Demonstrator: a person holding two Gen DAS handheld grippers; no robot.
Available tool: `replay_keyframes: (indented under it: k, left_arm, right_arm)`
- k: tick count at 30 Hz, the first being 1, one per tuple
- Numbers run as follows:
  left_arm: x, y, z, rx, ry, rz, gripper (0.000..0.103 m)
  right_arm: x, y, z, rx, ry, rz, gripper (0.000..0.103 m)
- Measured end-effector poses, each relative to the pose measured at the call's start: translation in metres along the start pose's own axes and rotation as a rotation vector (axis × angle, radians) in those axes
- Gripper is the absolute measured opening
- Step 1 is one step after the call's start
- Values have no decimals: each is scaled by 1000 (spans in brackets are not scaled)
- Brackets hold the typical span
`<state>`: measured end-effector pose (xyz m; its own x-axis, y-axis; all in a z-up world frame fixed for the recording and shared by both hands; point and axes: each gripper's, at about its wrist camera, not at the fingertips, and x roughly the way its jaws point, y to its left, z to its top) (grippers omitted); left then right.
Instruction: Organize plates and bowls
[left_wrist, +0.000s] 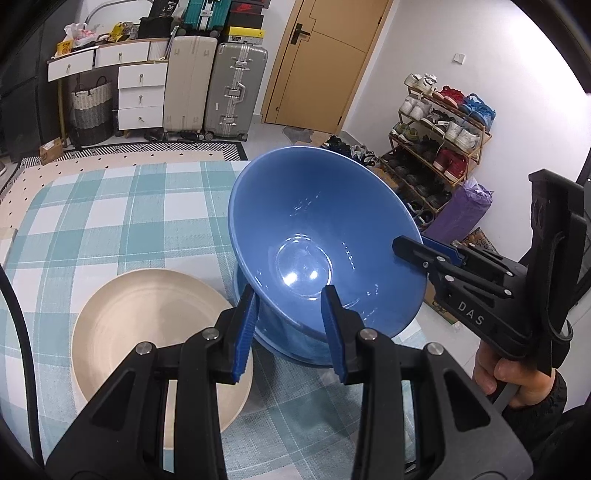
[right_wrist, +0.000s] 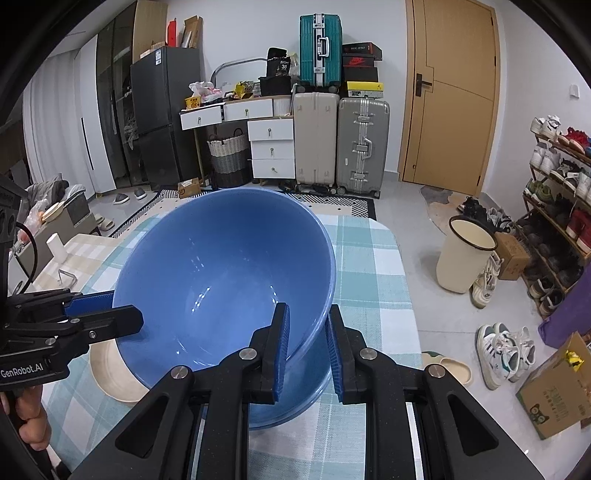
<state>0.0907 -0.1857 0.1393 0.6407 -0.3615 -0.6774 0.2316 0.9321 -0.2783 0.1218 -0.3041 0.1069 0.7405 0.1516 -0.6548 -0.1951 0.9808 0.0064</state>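
Observation:
A large blue bowl (left_wrist: 314, 221) is tilted, resting in a second blue bowl (left_wrist: 291, 339) on the checked tablecloth. It also shows in the right wrist view (right_wrist: 221, 269), above the lower bowl (right_wrist: 295, 398). My left gripper (left_wrist: 288, 325) straddles its near rim, one finger inside and one outside, with a gap. My right gripper (right_wrist: 306, 339) straddles the opposite rim the same way and shows in the left wrist view (left_wrist: 410, 247). My left gripper also shows in the right wrist view (right_wrist: 125, 314). A cream plate (left_wrist: 147, 332) lies left of the bowls.
The table (left_wrist: 92, 206) has its right edge close beside the bowls. On the floor to the right are a cream bin (right_wrist: 465, 254), shoes, a shoe rack (left_wrist: 439, 147) and a cardboard box (right_wrist: 554, 391). Suitcases and drawers stand at the back wall.

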Motion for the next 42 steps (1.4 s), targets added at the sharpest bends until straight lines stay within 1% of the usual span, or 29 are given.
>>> replay_keyframes:
  k: [12, 19, 24, 29, 37, 42]
  left_arm:
    - [32, 8, -7, 15, 48, 28, 32]
    - [45, 11, -8, 24, 60, 35, 32]
    - [49, 13, -10, 28, 67, 37, 32]
    - [53, 11, -13, 53, 71, 58, 32]
    - [60, 11, -18, 69, 81, 68, 32]
    - [64, 13, -20, 69, 90, 64, 32]
  right_arm:
    - [21, 3, -9, 1, 42, -11, 20]
    - [30, 6, -10, -1, 59, -21, 20]
    - [31, 5, -12, -2, 62, -23, 20]
    - [33, 8, -18, -9, 66, -36, 20]
    - [33, 12, -24, -29, 77, -58, 21]
    - [35, 11, -28, -22, 90, -55, 21]
